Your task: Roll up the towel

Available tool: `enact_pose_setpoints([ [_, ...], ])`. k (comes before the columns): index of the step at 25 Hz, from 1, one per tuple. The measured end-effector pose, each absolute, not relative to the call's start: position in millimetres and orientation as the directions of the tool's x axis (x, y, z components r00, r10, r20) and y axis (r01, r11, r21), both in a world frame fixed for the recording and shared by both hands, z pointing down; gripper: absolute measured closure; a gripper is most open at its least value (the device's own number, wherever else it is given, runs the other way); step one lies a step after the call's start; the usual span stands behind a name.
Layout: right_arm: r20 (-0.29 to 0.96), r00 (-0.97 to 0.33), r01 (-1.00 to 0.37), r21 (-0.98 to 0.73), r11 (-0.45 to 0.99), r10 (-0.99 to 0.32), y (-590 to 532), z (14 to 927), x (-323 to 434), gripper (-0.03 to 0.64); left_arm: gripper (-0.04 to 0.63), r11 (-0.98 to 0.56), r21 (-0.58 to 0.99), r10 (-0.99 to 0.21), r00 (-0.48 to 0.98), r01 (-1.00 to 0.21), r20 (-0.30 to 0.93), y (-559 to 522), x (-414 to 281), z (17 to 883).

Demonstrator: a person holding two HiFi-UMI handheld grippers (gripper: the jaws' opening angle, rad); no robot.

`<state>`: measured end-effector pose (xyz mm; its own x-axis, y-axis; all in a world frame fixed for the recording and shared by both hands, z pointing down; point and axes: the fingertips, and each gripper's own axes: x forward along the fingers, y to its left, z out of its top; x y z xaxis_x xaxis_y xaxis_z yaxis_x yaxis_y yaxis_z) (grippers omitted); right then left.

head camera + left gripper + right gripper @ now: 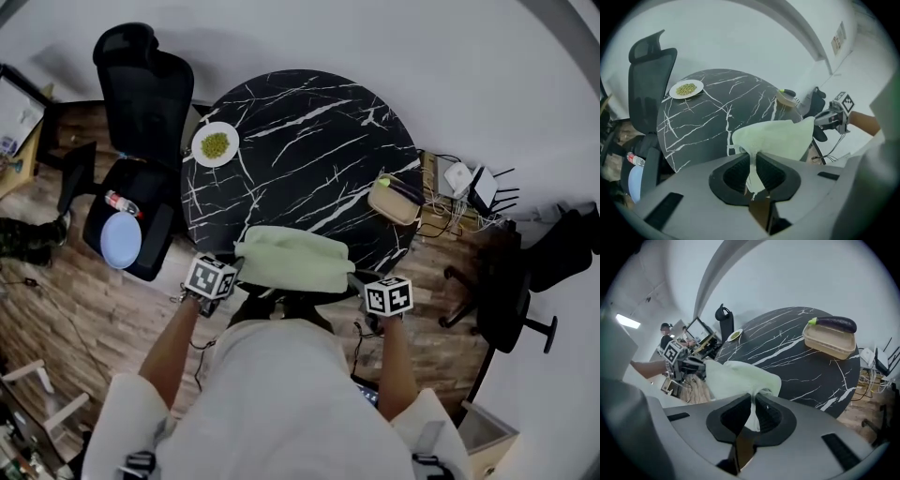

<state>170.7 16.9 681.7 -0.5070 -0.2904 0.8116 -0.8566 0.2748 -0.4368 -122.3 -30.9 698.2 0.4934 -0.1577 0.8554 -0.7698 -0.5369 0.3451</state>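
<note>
A pale green towel [292, 260] hangs stretched between my two grippers over the near edge of the round black marble table [309, 141]. My left gripper [232, 272] is shut on the towel's left corner; in the left gripper view the cloth [776, 137] is pinched between the dark pads [738, 168]. My right gripper [354, 278] is shut on the right corner, where the towel [736, 378] folds into the jaws. Each gripper shows in the other's view, the right gripper [833, 118] and the left gripper [682, 364].
A white plate of green food [216, 144] sits at the table's far left. A tan tray with an eggplant [396, 197] sits at the right edge. A black office chair [141, 112] stands left of the table, another chair [511, 281] and cables to the right.
</note>
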Motion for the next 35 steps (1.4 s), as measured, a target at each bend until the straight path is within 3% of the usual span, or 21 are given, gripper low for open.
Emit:
enact_pose_setpoints([
  [10,0.867,-0.411,-0.910,-0.371,0.186,-0.281,-36,732,187,0.594,0.557,-0.468,0.343,-0.117,0.442,-0.814,0.889,-80,-112,739],
  [16,0.880,-0.373,-0.928,-0.358,0.105,-0.294,-37,746,191,0.588,0.502,-0.290,0.416,-0.119,0.464,-0.862,0.878,-93,-118,753],
  [21,0.860,-0.332,-0.942,-0.327,0.080,-0.387,-38,727,211,0.502,0.437,-0.194,0.482,-0.239,0.517,-0.855,0.822,-105,-137,734],
  [23,0.843,-0.282,-0.956,-0.286,0.064,-0.458,-38,712,226,0.531,0.460,-0.137,0.494,-0.336,0.509,-0.859,0.792,-111,-153,720],
  [25,0.792,-0.242,-0.966,-0.250,0.065,-0.560,-41,688,236,0.586,0.561,-0.101,0.508,-0.443,0.496,-0.855,0.747,-116,-167,699],
  [29,0.600,-0.285,-0.958,-0.216,0.191,-0.748,-56,610,213,0.621,0.592,-0.238,0.537,-0.577,0.562,-0.809,0.592,-113,-154,628],
  [35,0.329,-0.430,-0.903,-0.143,0.406,-0.841,-77,476,144,0.621,0.594,-0.565,0.435,-0.626,0.707,-0.701,0.328,-101,-90,497],
])
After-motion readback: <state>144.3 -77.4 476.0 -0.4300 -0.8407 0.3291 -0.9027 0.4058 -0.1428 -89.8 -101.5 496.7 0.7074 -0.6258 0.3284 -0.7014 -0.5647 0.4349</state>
